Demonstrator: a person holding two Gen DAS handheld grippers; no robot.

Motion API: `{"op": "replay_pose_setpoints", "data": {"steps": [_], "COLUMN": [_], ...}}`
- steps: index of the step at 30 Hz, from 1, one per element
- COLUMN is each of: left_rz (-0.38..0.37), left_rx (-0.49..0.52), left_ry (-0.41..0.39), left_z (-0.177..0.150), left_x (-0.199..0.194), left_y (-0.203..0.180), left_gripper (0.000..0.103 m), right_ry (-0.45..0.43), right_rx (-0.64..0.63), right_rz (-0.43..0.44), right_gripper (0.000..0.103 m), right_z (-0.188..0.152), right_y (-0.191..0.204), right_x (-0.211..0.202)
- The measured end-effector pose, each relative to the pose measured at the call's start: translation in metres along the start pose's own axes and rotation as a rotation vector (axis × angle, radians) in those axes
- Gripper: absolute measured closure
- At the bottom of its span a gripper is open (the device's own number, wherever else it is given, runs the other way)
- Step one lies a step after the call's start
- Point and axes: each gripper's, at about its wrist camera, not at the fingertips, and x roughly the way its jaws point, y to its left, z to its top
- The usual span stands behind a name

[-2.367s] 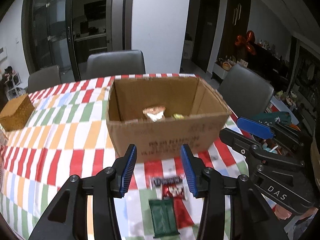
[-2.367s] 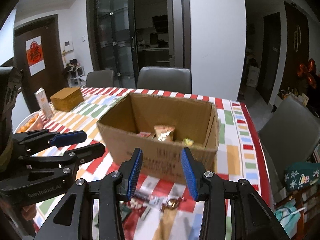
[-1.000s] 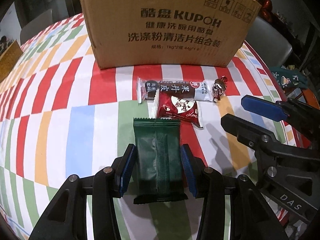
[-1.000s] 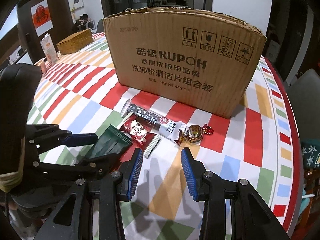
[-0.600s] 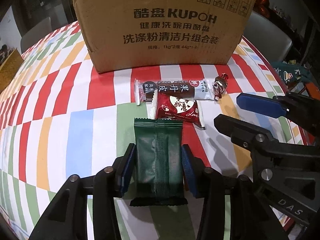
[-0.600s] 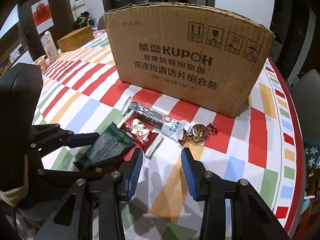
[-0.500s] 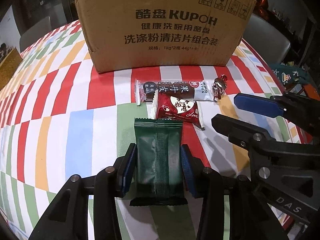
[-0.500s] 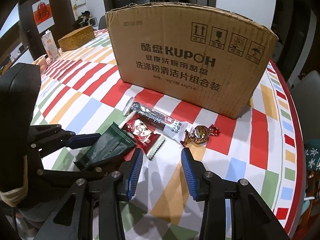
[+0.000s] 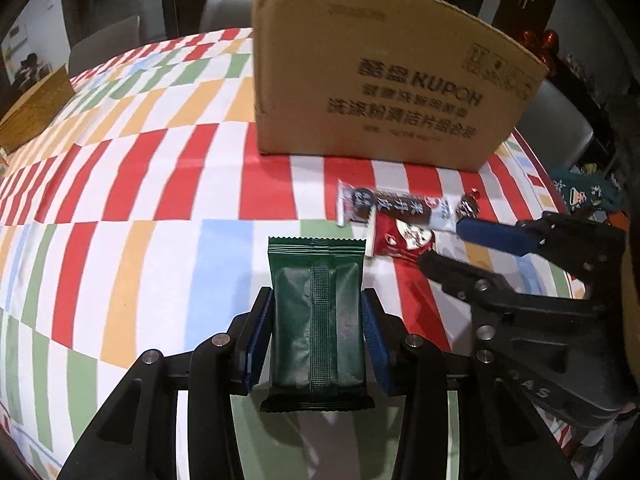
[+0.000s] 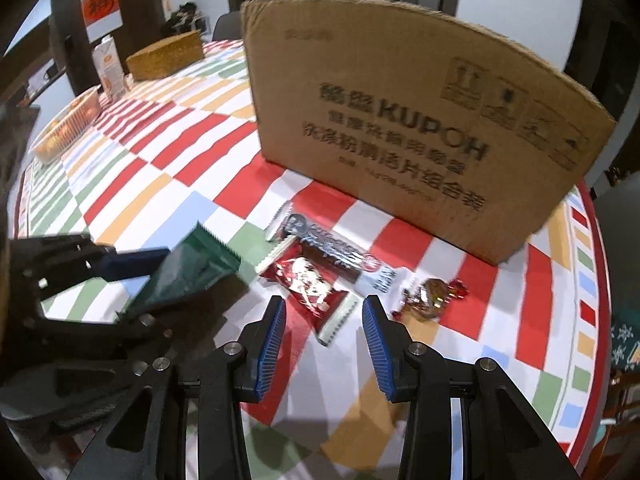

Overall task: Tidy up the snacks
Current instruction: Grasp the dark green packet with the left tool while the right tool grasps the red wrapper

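Left wrist view first: our left gripper [image 9: 317, 336] is clamped on a dark green foil snack packet [image 9: 317, 320], its blue pads pressed to the packet's two long sides and the packet apparently raised off the striped, multicoloured tabletop [image 9: 120, 208]. Beyond it stands a brown cardboard box [image 9: 384, 92] with black print; we cannot see inside it from here. Between packet and box lie a long white-and-brown wrapped bar [image 9: 396, 210], a red heart-printed sachet [image 9: 404, 240] and a twisted foil candy [image 9: 468, 206]. A woven straw basket [image 9: 32, 116] sits far left.

Right wrist view next: our right gripper [image 10: 324, 340] hangs with its jaws parted and nothing between the pads, just above the red sachet [image 10: 312, 284]. The bar [image 10: 340, 252] touches the sachet; the candy [image 10: 432, 294] lies near. The left gripper [image 10: 132, 264] holds the green packet [image 10: 188, 272] at left. The box [image 10: 420, 120] shows only its outer wall.
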Motion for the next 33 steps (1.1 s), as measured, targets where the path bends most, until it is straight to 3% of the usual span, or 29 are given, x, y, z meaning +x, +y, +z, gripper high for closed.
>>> {"op": "replay_pose_setpoints", "data": {"steps": [10, 12, 14, 20, 33], "left_rz": [-0.012, -0.011, -0.011, -0.022, -0.036], "left_rx": [-0.039, -0.04, -0.041, -0.047, -0.036], "left_ry": [-0.014, -0.015, -0.017, -0.026, -0.085], "left_z": [0.006, 0.007, 0.008, 0.007, 0.01], "left_x": [-0.003, -0.002, -0.002, -0.004, -0.025], "left_y": [0.02, 0.02, 0.02, 0.021, 0.018], "left_gripper": [0.06, 0.06, 0.06, 0.06, 0.06], "right_ry": [0.055, 0.054, 0.05, 0.057, -0.037], "right_rx": [-0.109, -0.106, -0.107, -0.11, -0.007], "right_rz": [-0.019, -0.017, -0.014, 0.007, -0.008], "right_gripper": [0.064, 0.066, 0.075, 0.08, 0.08], "right_z": [0.014, 0.015, 0.016, 0.013, 0.007], "right_y": [0.018, 0.019, 0.02, 0.023, 0.017], "right_x": [0.025, 0.025, 0.025, 0.022, -0.011]}}
